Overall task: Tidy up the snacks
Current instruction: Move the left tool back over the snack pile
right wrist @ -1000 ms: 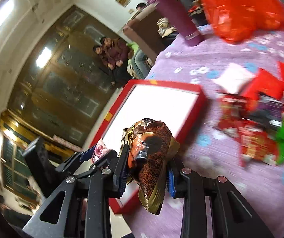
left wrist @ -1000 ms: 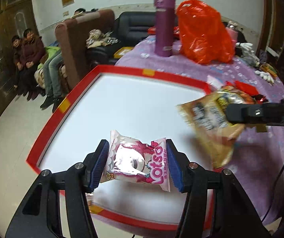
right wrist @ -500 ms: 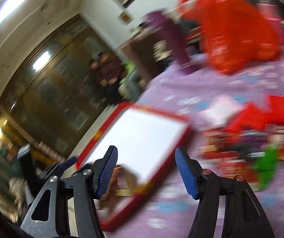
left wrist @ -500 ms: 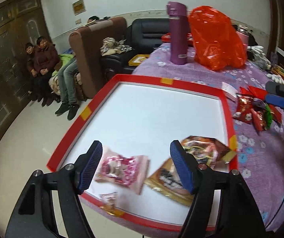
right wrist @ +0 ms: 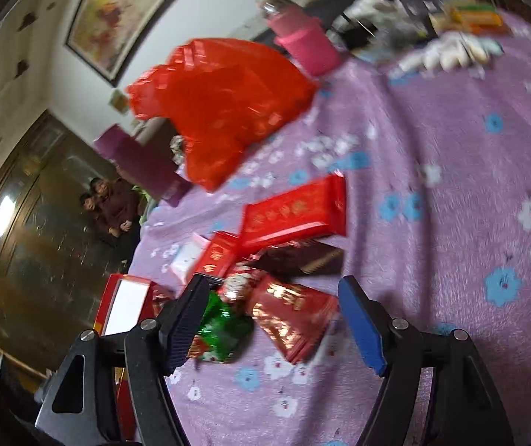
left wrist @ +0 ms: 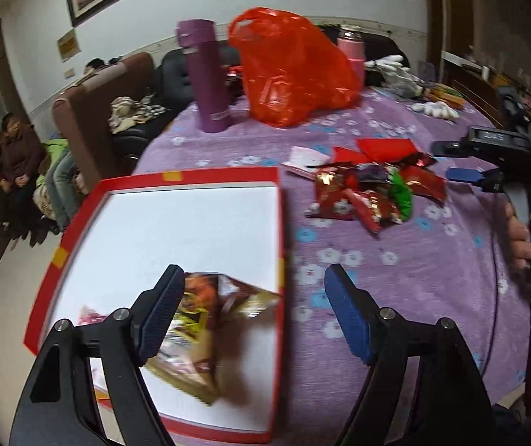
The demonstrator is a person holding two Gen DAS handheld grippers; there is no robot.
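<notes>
Step in hand, as I judge it: between deliveries. Some snacks lie in the tray, both tools are empty, and the loose pile waits for the next pick.

Left-wrist view, left to right:
- Red-rimmed tray (left wrist: 80, 215), lower left of frame. Flat, rigid, white matte floor, yellow tape tabs on the rim.
- Brown-gold snack packet (left wrist: 206, 338) lies on the tray floor at lower centre. Crinkled glossy foil, pillow shape, blurred. A pink packet (left wrist: 89, 314) is half hidden behind the left finger.
- Left gripper (left wrist: 254, 312): jaws opening, wide apart, nothing between the pads (the foil packet sits below the left pad, not pinched).
- Purple flask (left wrist: 206, 78) and orange-red plastic bag (left wrist: 295, 70), upper centre; the bag is thin, translucent and slumped.
- Snack pile (left wrist: 373, 193), right of centre on the purple flowered cloth (left wrist: 414, 278), which looks napped and soft.
- A hand (left wrist: 529, 230) at the right edge holds the other tool's handle.

Right-wrist view, left to right:
- Tray edge at lower left.
- Green foil packet (right wrist: 222, 329) just beside the left pad; red foil packet (right wrist: 291, 319) at lower centre between the fingers; flat red packet (right wrist: 295, 210) above.
- Right gripper (right wrist: 273, 319): jaws opening, over the pile, gripping nothing.

Next move calls for settling on one packet, likely the red foil one, and closing on its body rather than a slippery sealed edge. Overlapping wrappers could drag along.
</notes>
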